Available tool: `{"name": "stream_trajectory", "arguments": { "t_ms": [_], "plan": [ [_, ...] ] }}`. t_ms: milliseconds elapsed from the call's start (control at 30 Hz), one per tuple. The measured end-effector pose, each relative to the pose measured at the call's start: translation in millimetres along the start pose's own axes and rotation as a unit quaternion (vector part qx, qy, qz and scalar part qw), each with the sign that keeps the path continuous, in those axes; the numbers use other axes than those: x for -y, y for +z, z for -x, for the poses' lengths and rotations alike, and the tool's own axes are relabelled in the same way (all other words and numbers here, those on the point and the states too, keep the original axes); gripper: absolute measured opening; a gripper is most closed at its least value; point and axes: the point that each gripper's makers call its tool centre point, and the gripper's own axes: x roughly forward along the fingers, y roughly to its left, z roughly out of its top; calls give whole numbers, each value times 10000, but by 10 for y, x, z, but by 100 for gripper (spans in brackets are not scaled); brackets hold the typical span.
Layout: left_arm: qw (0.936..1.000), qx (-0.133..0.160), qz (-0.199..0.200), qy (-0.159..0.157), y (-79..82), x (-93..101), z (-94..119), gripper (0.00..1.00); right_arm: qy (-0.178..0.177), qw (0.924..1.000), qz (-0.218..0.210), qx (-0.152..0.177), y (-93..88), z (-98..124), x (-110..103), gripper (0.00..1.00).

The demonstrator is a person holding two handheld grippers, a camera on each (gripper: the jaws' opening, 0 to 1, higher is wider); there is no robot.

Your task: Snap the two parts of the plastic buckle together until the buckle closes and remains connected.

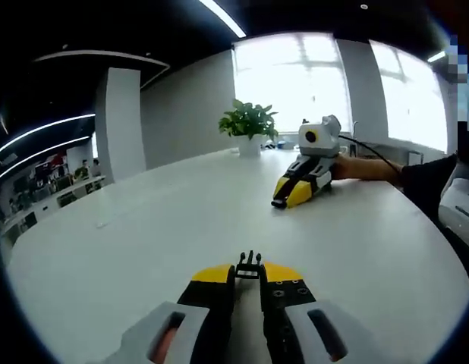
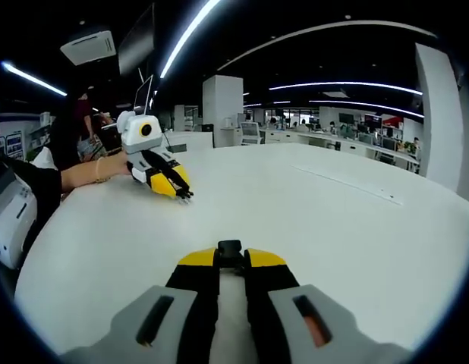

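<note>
My left gripper [image 1: 248,274] is shut on the black pronged half of the buckle [image 1: 249,265], whose prongs stick out past the yellow tips. My right gripper [image 2: 231,262] is shut on the other black half, the socket piece [image 2: 229,249]. Both grippers hover low over a white round table [image 1: 143,243]. They face each other well apart. In the left gripper view the right gripper [image 1: 284,199] rests at the far right, held by a hand [image 1: 348,168]. In the right gripper view the left gripper [image 2: 180,193] sits at the far left with the prongs [image 2: 186,199] at its tip.
A potted green plant [image 1: 249,125] stands at the table's far edge by bright windows. The person's sleeve [image 1: 428,182] and arm [image 2: 86,174] reach in from the side. Office desks and a white pillar [image 2: 222,110] lie beyond the table.
</note>
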Motion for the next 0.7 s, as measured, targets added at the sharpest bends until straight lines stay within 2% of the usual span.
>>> {"name": "stream_trajectory", "arguments": {
  "t_ms": [367, 700],
  "plan": [
    [9990, -25, -220, -388, 45, 327, -95, 13, 389, 9989, 253, -19, 25, -42, -241, 13],
    [9979, -37, -325, -566, 66, 468, -121, 13, 703, 9964, 480, 3, 66, -72, -451, 13]
  ]
}}
